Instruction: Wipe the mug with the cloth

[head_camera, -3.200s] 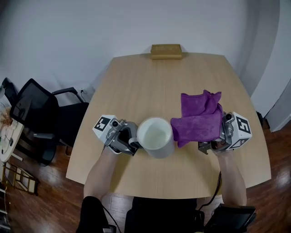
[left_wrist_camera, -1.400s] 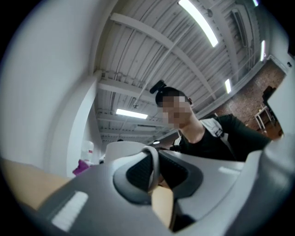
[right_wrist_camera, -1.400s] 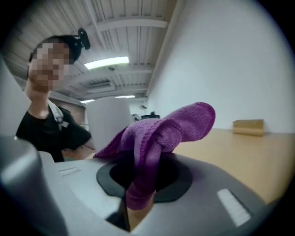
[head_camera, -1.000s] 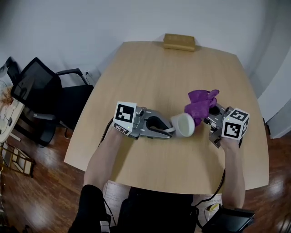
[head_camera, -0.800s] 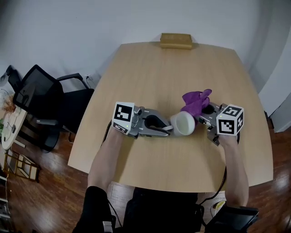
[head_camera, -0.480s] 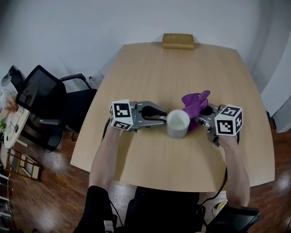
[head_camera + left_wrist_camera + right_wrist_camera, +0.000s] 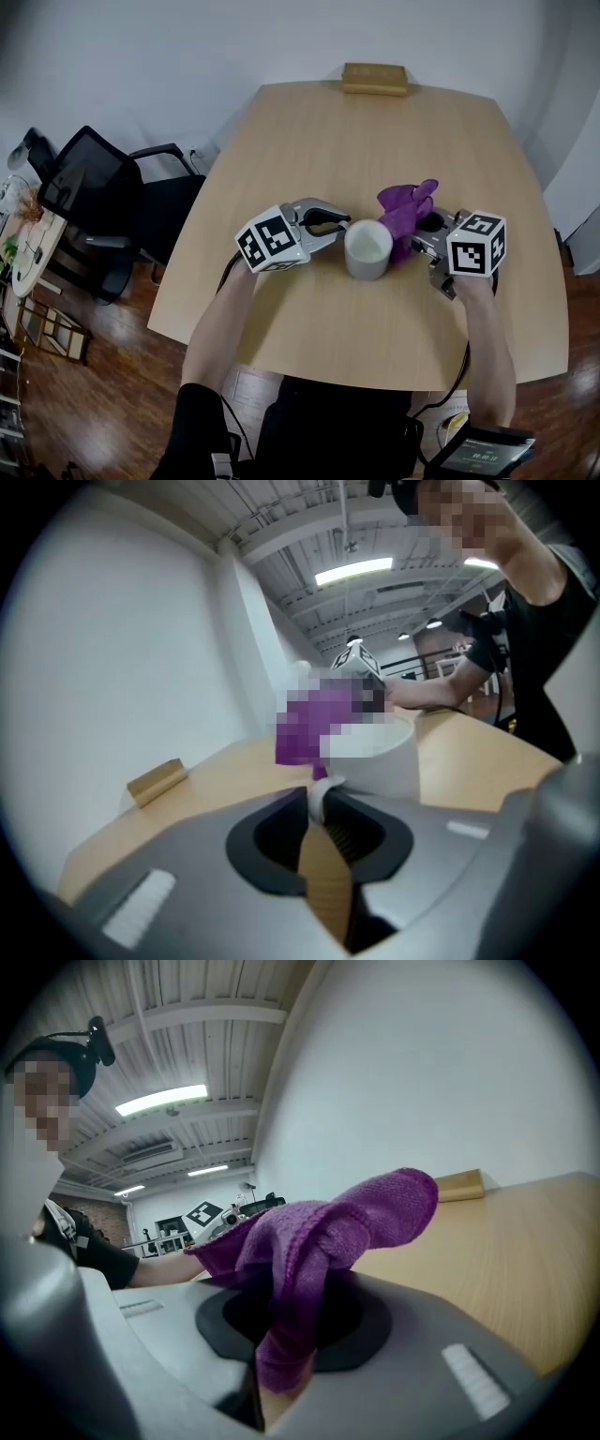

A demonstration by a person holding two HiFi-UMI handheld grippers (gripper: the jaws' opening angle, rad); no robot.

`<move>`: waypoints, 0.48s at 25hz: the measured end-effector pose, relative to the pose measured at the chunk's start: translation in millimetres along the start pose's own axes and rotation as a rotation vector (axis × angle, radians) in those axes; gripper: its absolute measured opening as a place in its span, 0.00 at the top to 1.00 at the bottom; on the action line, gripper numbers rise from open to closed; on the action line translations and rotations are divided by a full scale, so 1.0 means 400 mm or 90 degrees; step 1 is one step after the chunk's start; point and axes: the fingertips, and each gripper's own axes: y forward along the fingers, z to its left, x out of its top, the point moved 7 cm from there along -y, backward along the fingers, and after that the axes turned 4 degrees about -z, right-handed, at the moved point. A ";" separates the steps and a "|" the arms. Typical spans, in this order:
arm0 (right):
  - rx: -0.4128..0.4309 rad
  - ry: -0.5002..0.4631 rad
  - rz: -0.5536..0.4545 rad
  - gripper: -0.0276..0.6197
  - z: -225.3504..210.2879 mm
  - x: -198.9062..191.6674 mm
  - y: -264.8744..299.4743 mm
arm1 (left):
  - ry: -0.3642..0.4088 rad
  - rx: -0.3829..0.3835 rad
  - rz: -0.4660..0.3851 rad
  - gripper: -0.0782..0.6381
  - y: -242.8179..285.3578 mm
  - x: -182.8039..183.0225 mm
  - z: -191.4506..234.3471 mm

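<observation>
In the head view the one mug (image 7: 367, 248) stands upright and open end up, near the middle of the worktop (image 7: 394, 131). The left gripper (image 7: 337, 224) lies at its left and the right gripper (image 7: 424, 238) at its right. The one purple cloth (image 7: 403, 210) is bunched against the mug's right side. A single wooden block (image 7: 375, 78) sits at the far edge, and one office chair (image 7: 103, 202) stands off to the left. That makes two grippers and one of everything else. In the left gripper view the jaws have just been closing with the mug's white handle (image 7: 323, 794) between them. Their tips look to touch it on both sides, so I take this as a hold on the mug (image 7: 380, 757), which rests on the worktop just beyond. The purple patch behind it is too blurred to read closely. In the right gripper view the jaws are clamped together on a fold of the cloth (image 7: 319, 1241), which bulges up and out past the right gripper (image 7: 281, 1372), with the block (image 7: 459, 1185) far off. I judge that the outside of the mug is being wiped, the left side steadying it and the right bringing the cloth on. The next move calls for a firm grip on the handle so the mug neither slides nor tips. The pinched cloth should then be dragged around the wall and rim without slipping free.
</observation>
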 end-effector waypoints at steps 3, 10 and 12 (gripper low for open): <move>-0.007 0.007 -0.009 0.84 -0.005 0.003 -0.001 | -0.026 0.010 -0.026 0.79 -0.002 0.000 -0.002; 0.000 0.062 -0.153 0.84 -0.019 0.064 -0.054 | -0.127 0.031 -0.208 0.79 -0.070 0.032 0.040; 0.039 0.071 -0.232 0.84 -0.006 0.093 -0.070 | -0.175 0.055 -0.274 0.79 -0.102 0.055 0.059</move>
